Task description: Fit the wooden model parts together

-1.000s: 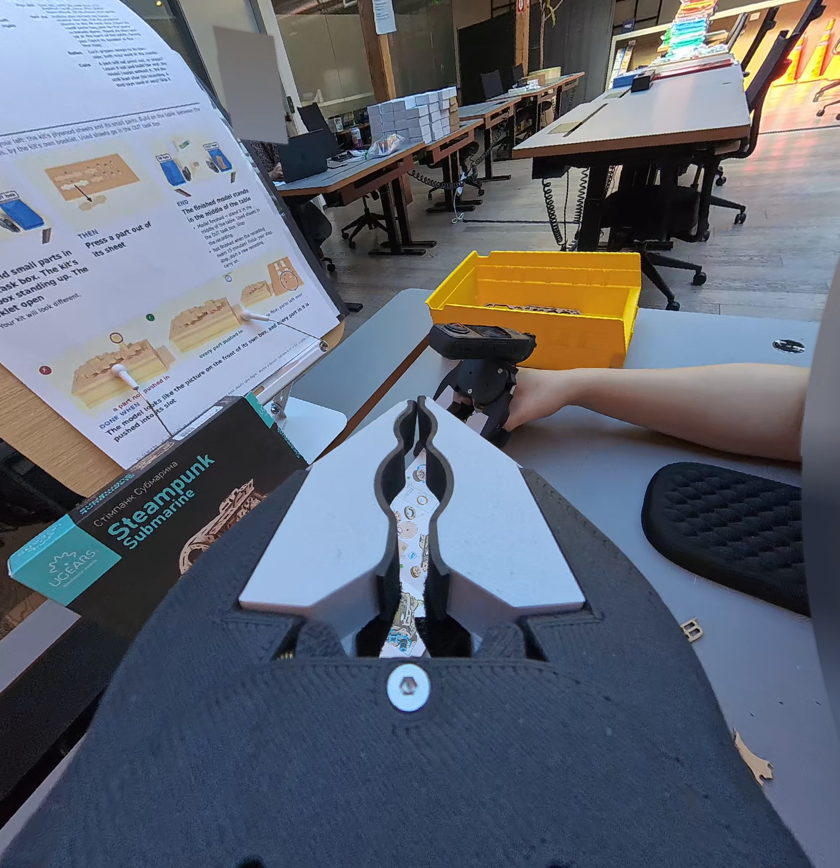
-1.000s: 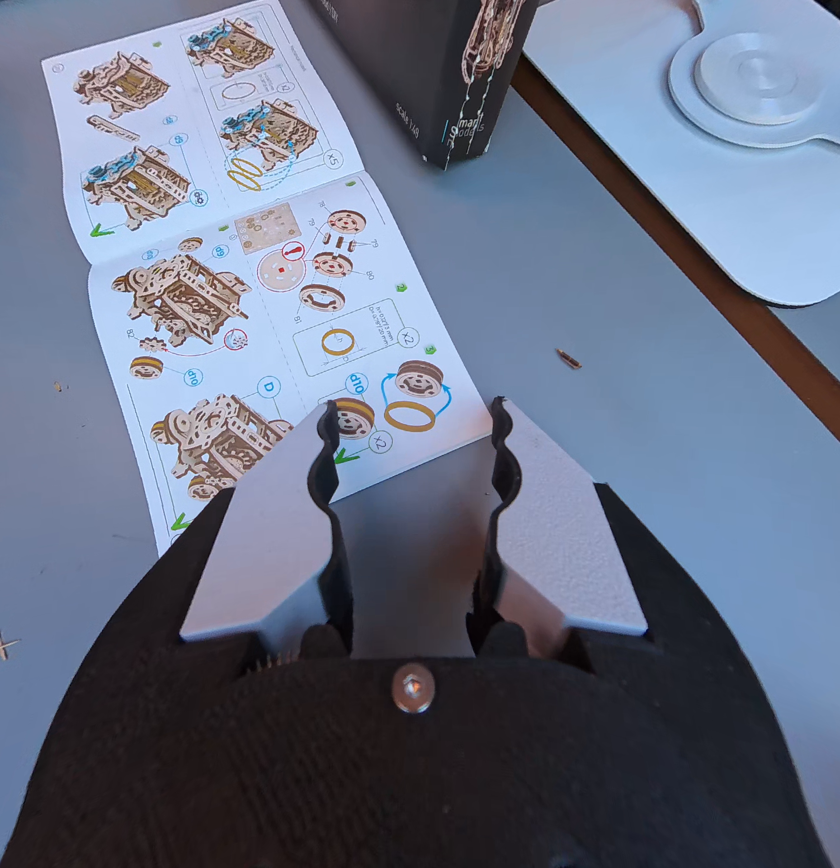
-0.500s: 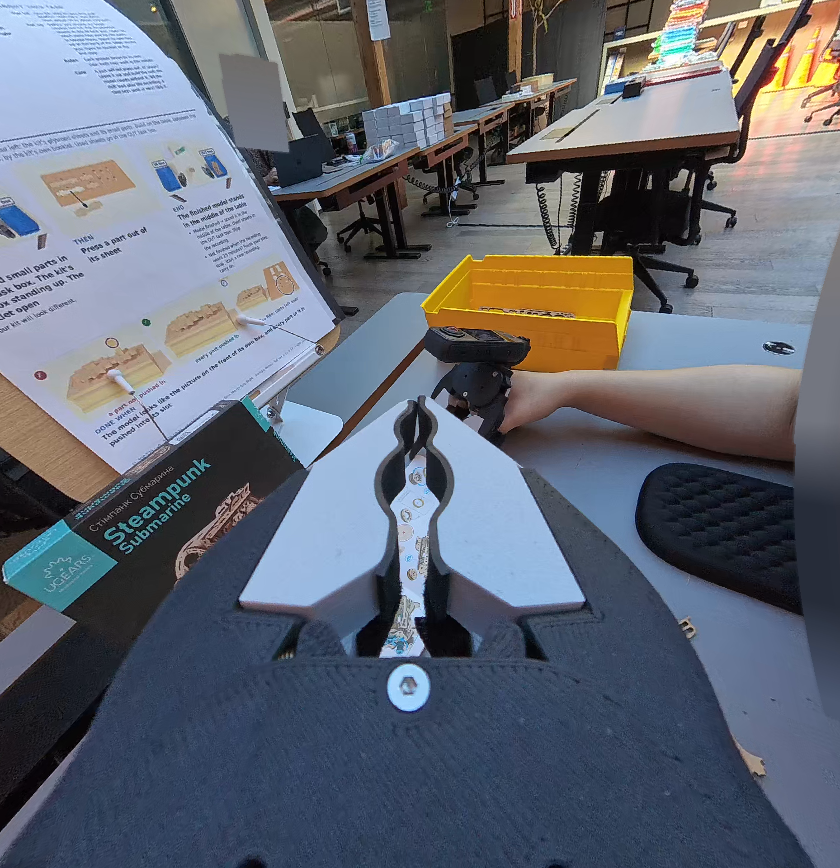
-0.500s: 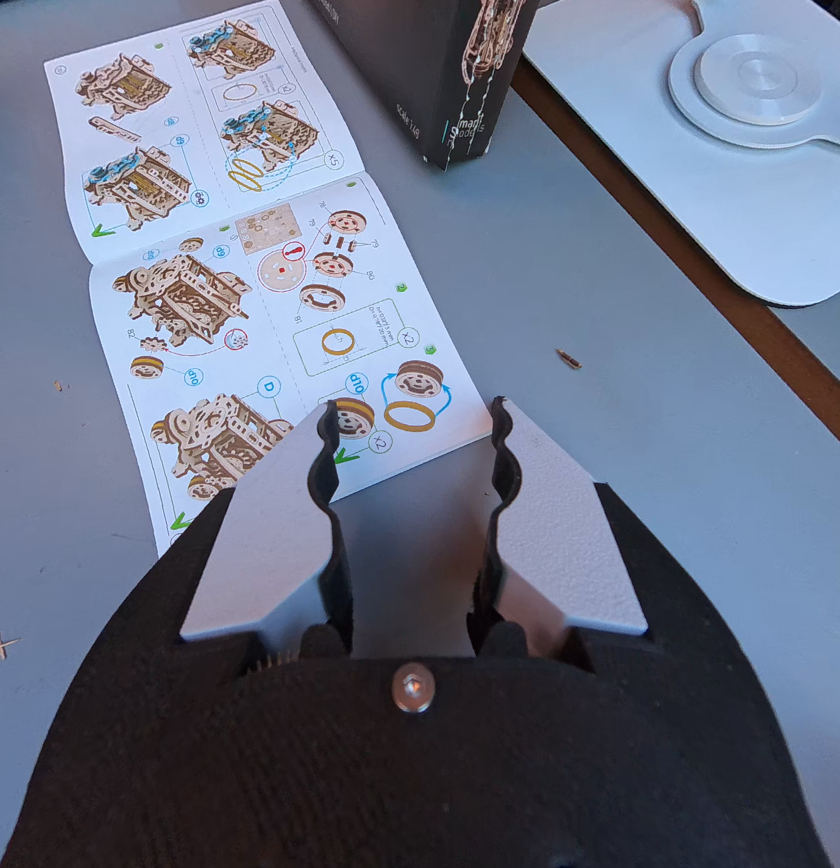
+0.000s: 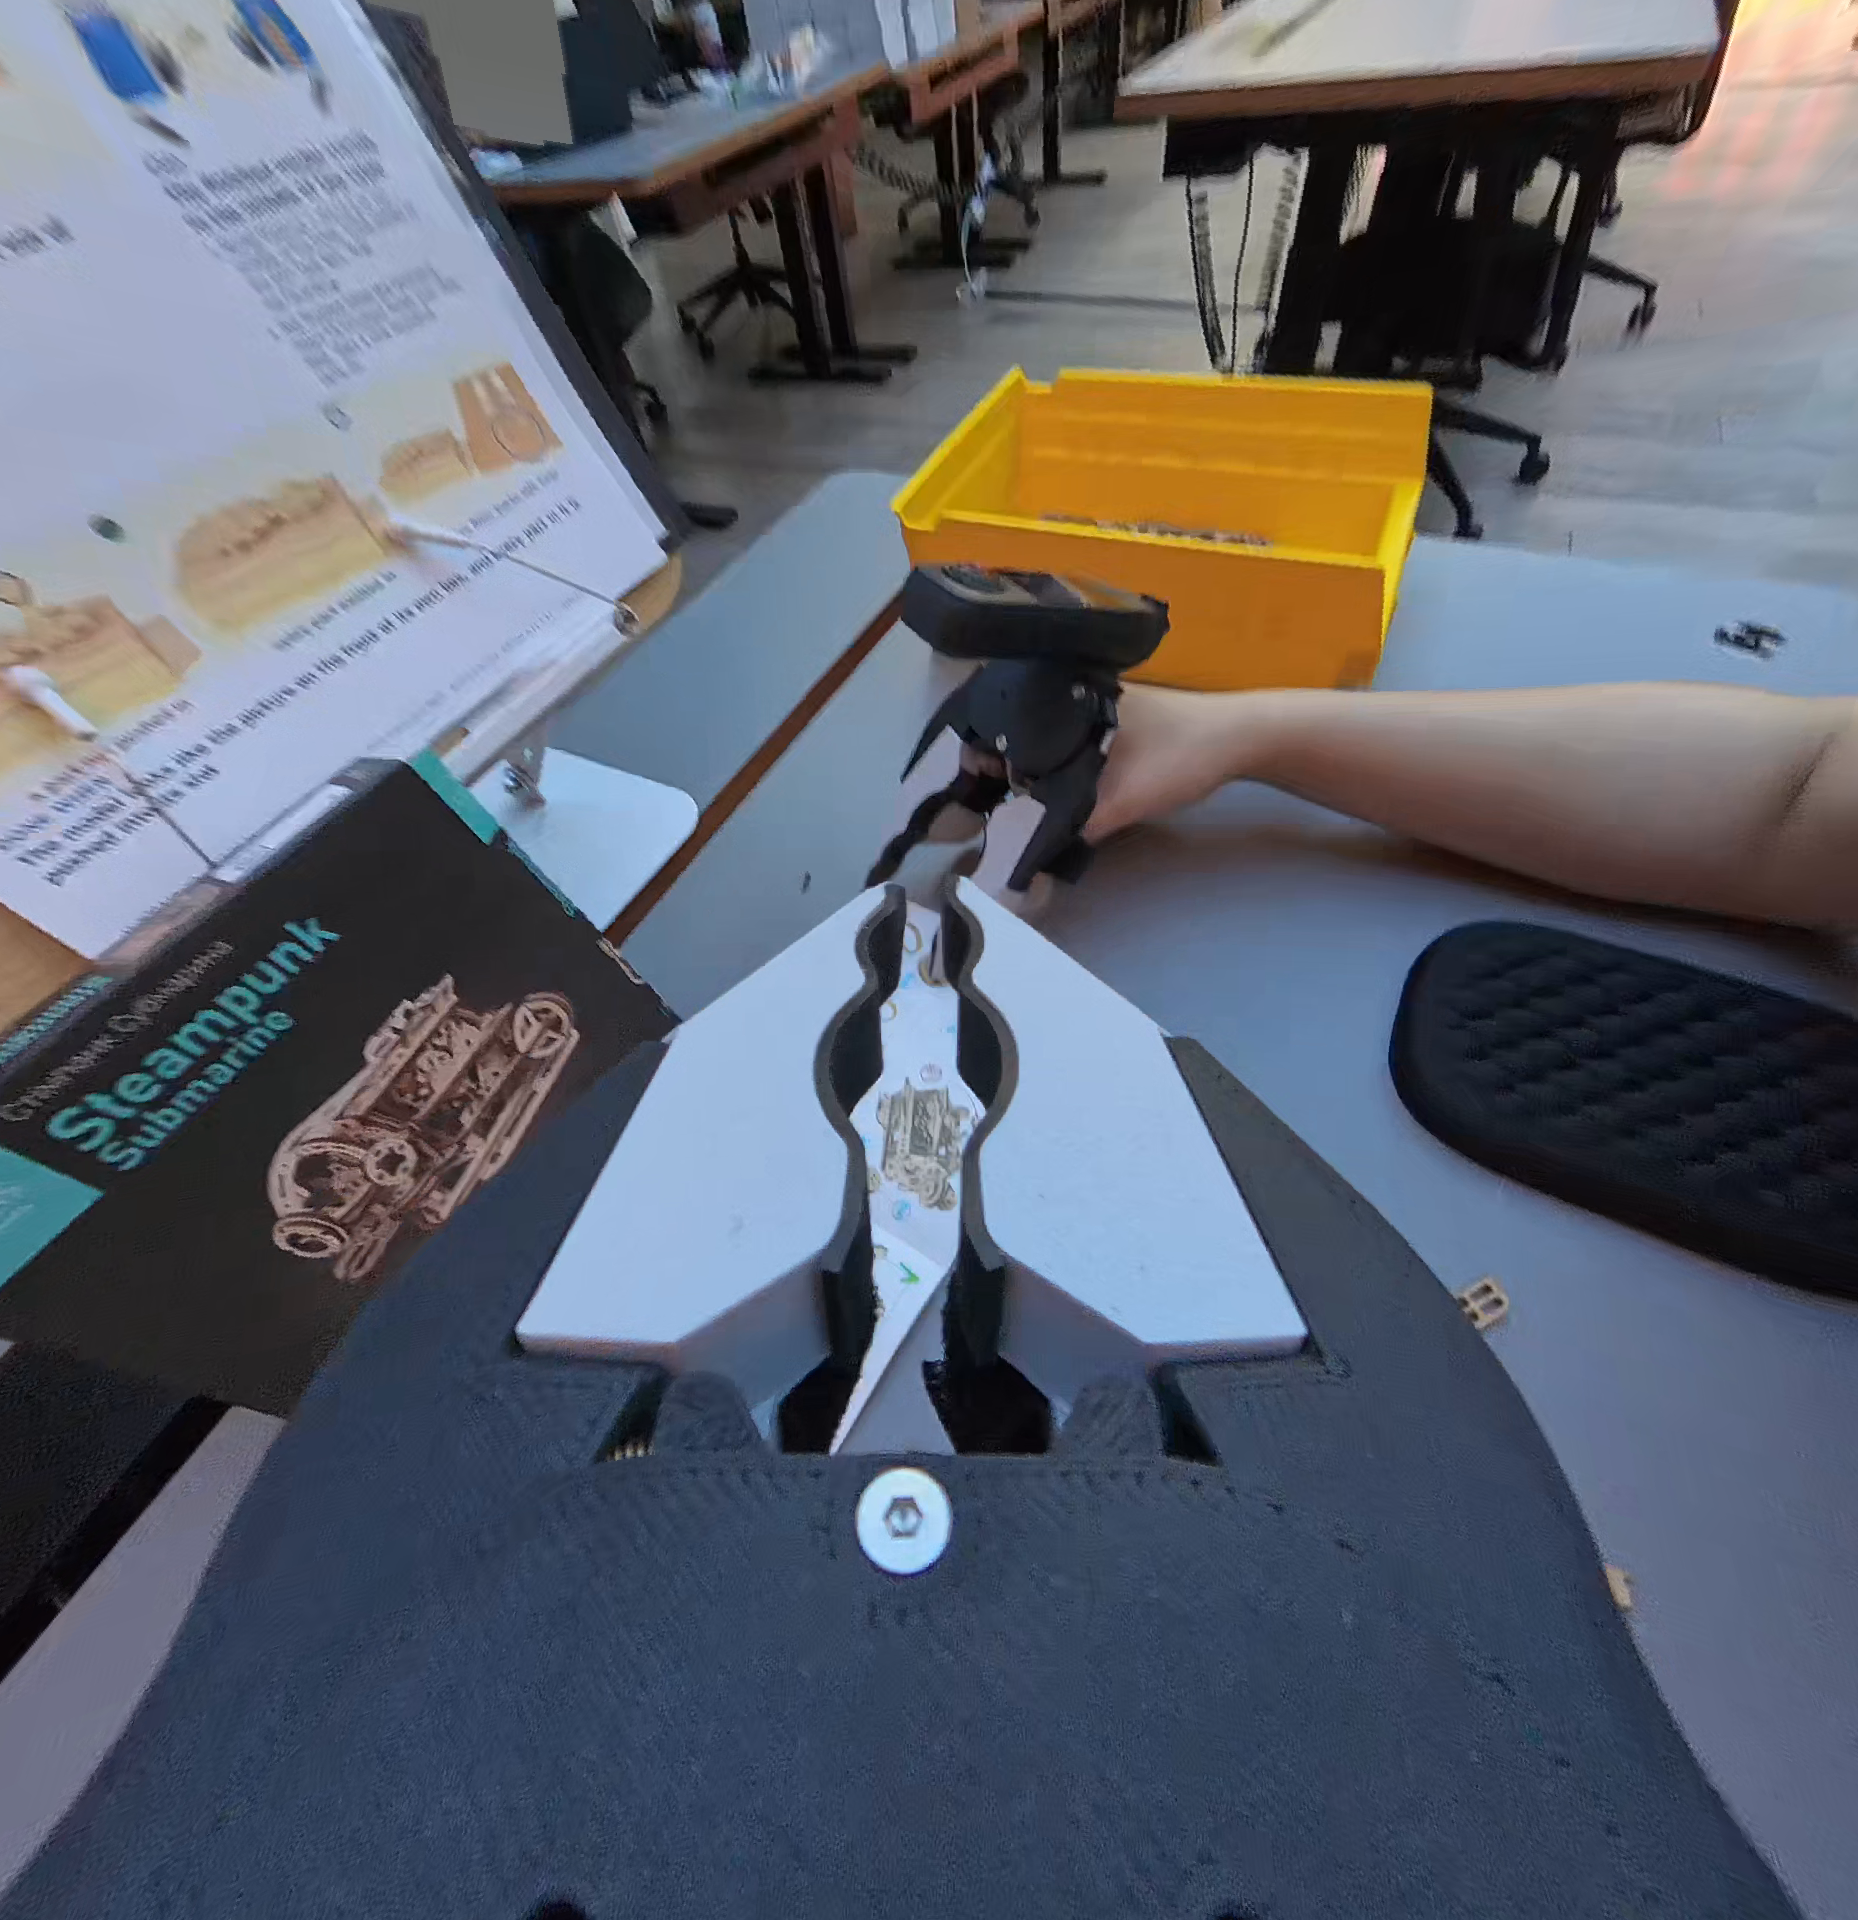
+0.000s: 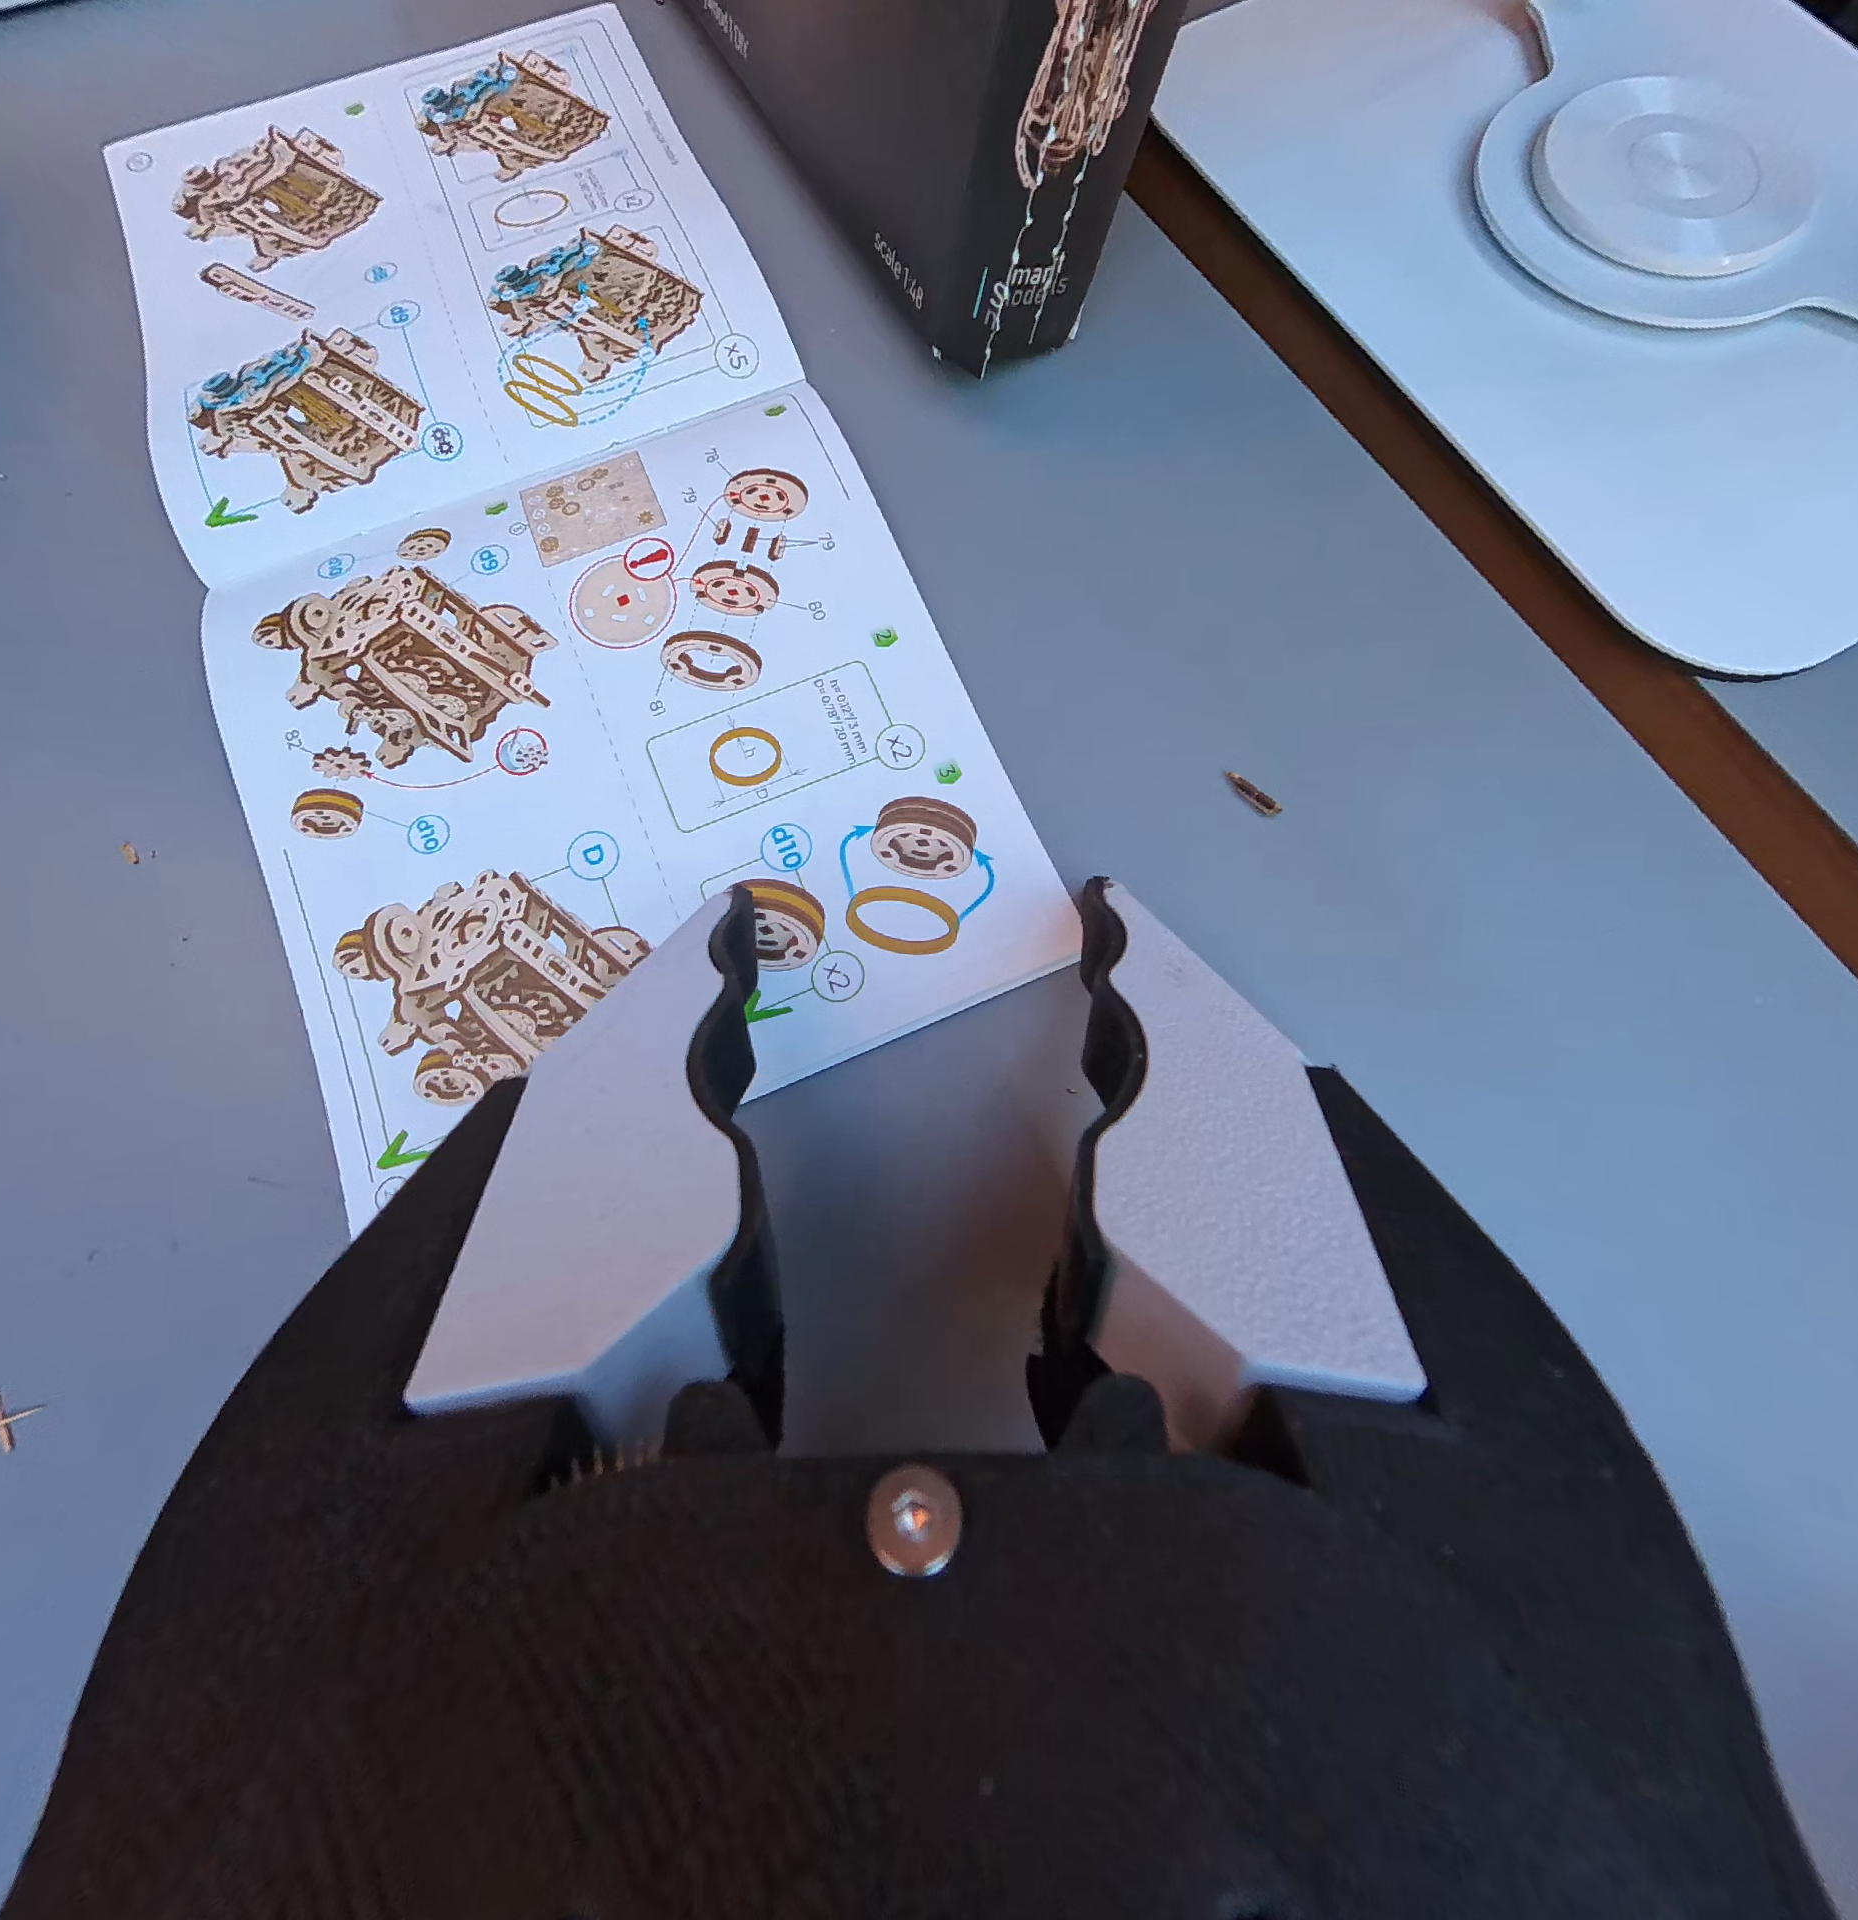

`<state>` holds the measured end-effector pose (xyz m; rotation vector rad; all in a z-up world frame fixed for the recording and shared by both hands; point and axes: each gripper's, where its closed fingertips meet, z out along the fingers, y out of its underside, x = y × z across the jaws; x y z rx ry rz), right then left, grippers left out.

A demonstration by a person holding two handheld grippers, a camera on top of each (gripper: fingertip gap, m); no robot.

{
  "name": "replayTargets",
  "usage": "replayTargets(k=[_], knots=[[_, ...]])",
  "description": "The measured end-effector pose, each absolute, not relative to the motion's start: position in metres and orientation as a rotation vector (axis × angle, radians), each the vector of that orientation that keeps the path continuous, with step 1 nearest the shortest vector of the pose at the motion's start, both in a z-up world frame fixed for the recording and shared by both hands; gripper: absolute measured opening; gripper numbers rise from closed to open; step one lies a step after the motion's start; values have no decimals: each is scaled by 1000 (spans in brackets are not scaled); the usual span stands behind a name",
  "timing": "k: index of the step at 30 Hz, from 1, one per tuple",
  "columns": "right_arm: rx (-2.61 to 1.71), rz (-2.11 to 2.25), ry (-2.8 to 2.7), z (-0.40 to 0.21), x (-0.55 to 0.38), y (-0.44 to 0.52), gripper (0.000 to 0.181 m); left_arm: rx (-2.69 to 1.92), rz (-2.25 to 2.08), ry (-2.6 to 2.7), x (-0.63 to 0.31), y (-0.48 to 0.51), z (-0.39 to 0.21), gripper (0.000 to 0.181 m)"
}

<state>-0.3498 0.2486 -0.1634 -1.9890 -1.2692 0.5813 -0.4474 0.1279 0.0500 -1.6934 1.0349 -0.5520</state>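
My left gripper (image 5: 920,894) hovers over the grey table, its jaws only a narrow slit apart with nothing between them. Through the slit I see the open instruction booklet (image 5: 914,1132). My right gripper (image 6: 909,904) is open and empty, low over the table at the near right corner of the booklet (image 6: 551,623). In the left wrist view a hand holds the right gripper (image 5: 966,862) tips down, just beyond my left fingertips. Wooden sheets (image 5: 1153,530) lie in a yellow bin (image 5: 1268,613) behind it. No wooden part is held.
The dark kit box (image 5: 281,1081) stands left of the booklet and also shows in the right wrist view (image 6: 966,156). An instruction board (image 5: 229,416) leans on a white stand base (image 6: 1527,312). A black pad (image 5: 1652,1101) lies at the right. Small wood scraps (image 6: 1252,795) dot the table.
My left gripper has tipped down and moved closer to the booklet and the right gripper; its jaws stand slightly further apart. The right gripper has stayed put and open.
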Motion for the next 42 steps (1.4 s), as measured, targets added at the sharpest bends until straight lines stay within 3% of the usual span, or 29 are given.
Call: replayTargets(k=[1, 8, 16, 27, 42], knots=[[-1985, 576, -1279, -163, -349, 248, 63, -1730, -523, 1090, -442, 130, 35, 8], [-1922, 577, -1337, -151, -349, 242, 63, -1827, -233, 1438, -428, 147, -54, 36], [-1892, 595, -1337, -137, -353, 238, 63, -2007, 35, 1751, -447, 142, -133, 27], [-1827, 547, -1208, -100, -348, 250, 63, -2001, 78, 1646, -472, 135, -91, 25], [-1854, 479, -1214, -114, -345, 256, 63, -2036, 54, 1660, -489, 119, -82, 12]])
